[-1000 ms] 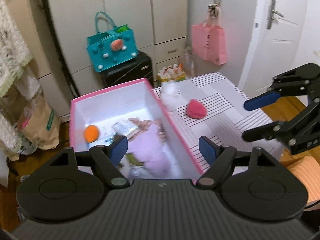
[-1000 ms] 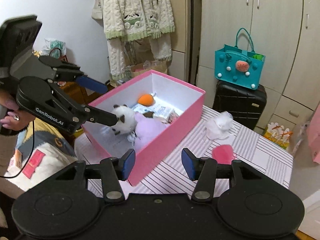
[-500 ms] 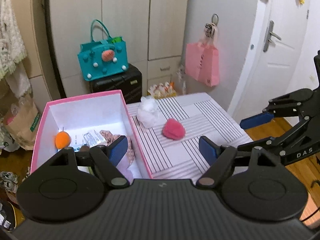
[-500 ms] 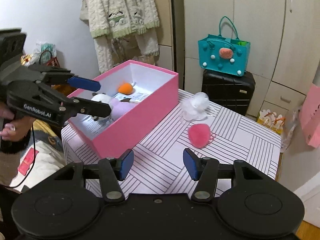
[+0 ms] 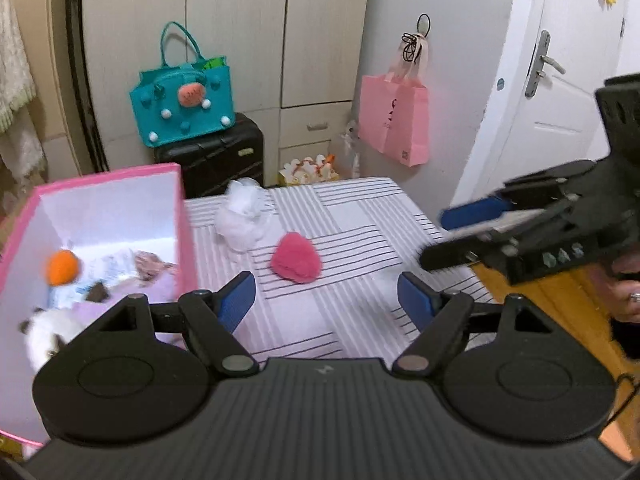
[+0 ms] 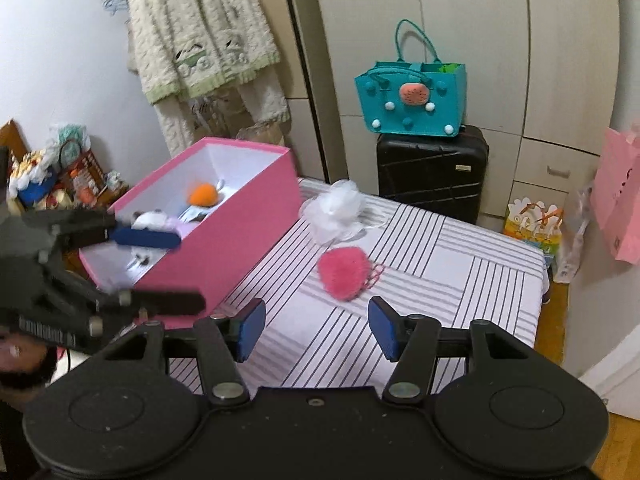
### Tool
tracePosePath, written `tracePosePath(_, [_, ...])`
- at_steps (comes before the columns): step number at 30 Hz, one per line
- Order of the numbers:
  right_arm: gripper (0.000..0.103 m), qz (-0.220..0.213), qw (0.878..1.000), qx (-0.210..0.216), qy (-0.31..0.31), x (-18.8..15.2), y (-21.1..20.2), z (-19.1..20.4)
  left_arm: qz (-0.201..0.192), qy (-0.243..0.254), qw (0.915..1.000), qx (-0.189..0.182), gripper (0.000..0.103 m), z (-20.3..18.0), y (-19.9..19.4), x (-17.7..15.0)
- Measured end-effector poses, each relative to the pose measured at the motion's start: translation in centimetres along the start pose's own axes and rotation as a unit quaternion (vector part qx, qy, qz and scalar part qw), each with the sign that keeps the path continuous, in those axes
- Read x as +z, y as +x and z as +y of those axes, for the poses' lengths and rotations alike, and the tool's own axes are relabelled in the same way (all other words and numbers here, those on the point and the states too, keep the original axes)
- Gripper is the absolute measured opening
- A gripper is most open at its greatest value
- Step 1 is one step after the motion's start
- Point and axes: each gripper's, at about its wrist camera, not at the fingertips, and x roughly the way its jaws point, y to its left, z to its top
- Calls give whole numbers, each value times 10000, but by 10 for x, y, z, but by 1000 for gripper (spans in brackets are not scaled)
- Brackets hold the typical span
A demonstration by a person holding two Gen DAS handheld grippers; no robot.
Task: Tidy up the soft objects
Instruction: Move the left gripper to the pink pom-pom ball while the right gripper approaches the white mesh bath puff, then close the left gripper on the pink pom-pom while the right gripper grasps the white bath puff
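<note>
Both left gripper [image 5: 326, 298] and right gripper [image 6: 316, 328] wide apart and empty, pink fluffy ball [image 6: 343, 274] on striped table [image 6: 460, 264], maybe blurry toys in pink box [image 6: 224, 240]

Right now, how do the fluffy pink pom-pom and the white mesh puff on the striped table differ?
The fluffy pink pom-pom is dense, furry and bright pink; the white mesh puff is gauzy, pale and loosely ruffled. The pom-pom lies nearer both grippers; the puff sits farther back, closer to the pink box. Both rest on the striped table, outside the box, ungripped.
</note>
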Motion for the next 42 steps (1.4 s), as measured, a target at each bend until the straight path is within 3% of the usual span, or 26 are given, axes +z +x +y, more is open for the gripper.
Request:
tracePosePath(3, [62,-54,10000,-3,1,8,7,-10,29,-148,9999,-46,78,-9,15,-1])
tracePosePath(9, [63,24,9997,231,83,20,31,-29,-238,-387,9979,472,77,-17,48,-8])
tracePosePath(14, [63,200,9989,384,154,28,59,-43,-205,-362,9957,830,76,-21,85,-12])
tracePosePath(21, [66,369,9970,664,146,44,101,-60,-56,-639,9932,973,74,-17,133,-14])
tracePosePath(26, [66,456,9956,822,-25,56,133,-68,-246,-974,9831,1532,74,-4,156,-16])
tracePosePath(30, [70,563,9931,985,-315,70,156,-65,-288,-1231,9818,1420,70,7,162,-16])
tracePosePath(34, [79,648,9905,1069,-567,82,180,-57,-199,-1133,9827,1452,70,6,172,-17])
tracePosePath(38, [81,762,9876,1116,-799,90,205,-49,-95,-1093,9835,1438,70,8,176,-17])
tracePosePath(40, [81,808,9865,1140,-852,93,216,-48,-50,-1145,9832,1424,64,8,176,-19])
tracePosePath(42, [81,879,9856,1146,-879,96,227,-49,-31,-1113,9828,1472,53,8,178,-19])
